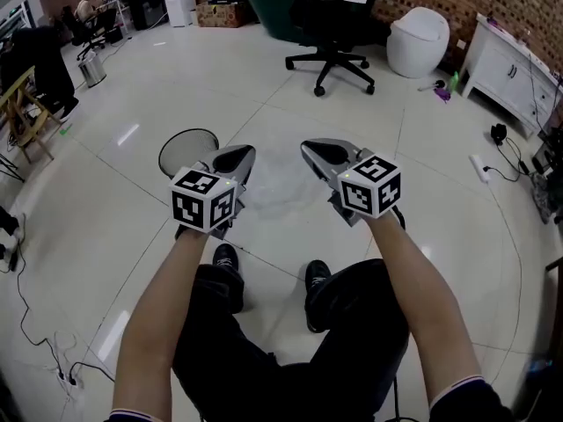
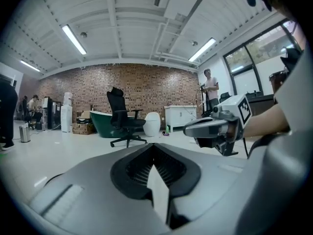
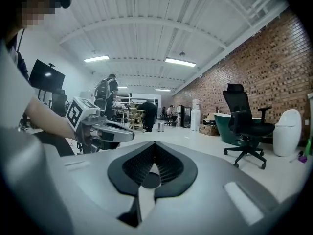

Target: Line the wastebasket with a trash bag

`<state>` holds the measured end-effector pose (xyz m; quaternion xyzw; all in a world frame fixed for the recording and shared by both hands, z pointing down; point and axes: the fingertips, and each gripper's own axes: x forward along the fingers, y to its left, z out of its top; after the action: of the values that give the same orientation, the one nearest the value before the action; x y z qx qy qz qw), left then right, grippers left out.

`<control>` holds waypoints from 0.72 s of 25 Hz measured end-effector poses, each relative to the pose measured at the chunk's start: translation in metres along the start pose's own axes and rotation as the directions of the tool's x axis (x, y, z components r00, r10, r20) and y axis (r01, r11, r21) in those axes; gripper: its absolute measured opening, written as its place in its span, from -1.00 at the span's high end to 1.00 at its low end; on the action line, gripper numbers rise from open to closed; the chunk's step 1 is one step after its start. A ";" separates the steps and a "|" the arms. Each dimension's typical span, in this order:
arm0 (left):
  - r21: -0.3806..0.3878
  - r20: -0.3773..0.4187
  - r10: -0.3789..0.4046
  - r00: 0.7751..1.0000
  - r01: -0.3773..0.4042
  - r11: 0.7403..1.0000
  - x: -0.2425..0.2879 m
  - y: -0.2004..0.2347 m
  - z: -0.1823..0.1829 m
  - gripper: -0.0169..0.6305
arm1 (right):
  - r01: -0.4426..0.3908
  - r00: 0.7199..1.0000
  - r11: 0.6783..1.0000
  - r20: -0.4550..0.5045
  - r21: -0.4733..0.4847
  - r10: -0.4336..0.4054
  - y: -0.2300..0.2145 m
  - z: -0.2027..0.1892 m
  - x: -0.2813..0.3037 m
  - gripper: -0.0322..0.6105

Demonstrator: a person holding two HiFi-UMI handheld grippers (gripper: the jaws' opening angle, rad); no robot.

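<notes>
Basket (image 1: 183,151) is sitting on the floor (image 1: 132,86) at left-centre of the head view, just beyond the left gripper (image 1: 239,154), which is covering part of its near rim. It is standing upright with its round mouth facing up toward the camera, so its long axis is running vertical. The inside is reading pale and bare. No film is showing over the rim, though it is too small to be sure.

Bag (image 1: 280,181) is lying as a thin clear crumple on the floor just right of the basket, showing between the two grippers. It is looking flattened and bunched, with no clear long axis and no opening that can be picked out. Whether it is touching the basket can't be told.

Progress, as a judgement: the task is looking barely started. Bag is not sitting in the basket, nothing is draping over the rim, and neither gripper is carrying it. Left to do: pick up the bag, find and spread its mouth, drop the body into the basket, fold the edge over the rim all round.

Left gripper is pointing forward, roughly level, jaws fully together with nothing between them. Right gripper (image 1: 315,150) is doing the same beside it, jaws closed and empty, clear of the bag. Person is sitting with forearms stretched out over the knees. Office chair (image 1: 330,25) is standing well beyond, away from the work
</notes>
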<state>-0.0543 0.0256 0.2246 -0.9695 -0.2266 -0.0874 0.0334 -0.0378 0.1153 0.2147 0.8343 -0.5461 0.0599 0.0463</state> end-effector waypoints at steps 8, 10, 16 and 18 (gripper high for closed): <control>0.003 -0.031 -0.022 0.999 0.022 1.000 0.039 0.008 0.002 0.91 | 0.040 0.999 0.999 0.006 0.006 -0.040 -0.043 0.002 0.001 0.90; 0.013 -0.034 -0.029 0.999 0.030 0.999 0.050 0.011 0.003 0.91 | 0.045 0.999 0.999 -0.006 0.002 -0.045 -0.053 0.000 0.004 0.89; 0.026 -0.040 -0.044 0.998 0.045 0.999 0.078 0.034 0.011 0.91 | 0.071 0.997 0.997 -0.031 -0.009 -0.071 -0.085 0.001 0.013 0.89; 0.025 -0.050 -0.045 0.998 0.046 0.999 0.087 0.043 0.009 0.91 | 0.086 0.996 0.996 -0.031 -0.007 -0.086 -0.096 0.001 0.015 0.89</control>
<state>0.0429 0.0253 0.2308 -0.9611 -0.2489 -0.1092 0.0497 0.0558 0.1402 0.2149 0.8559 -0.5089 0.0695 0.0598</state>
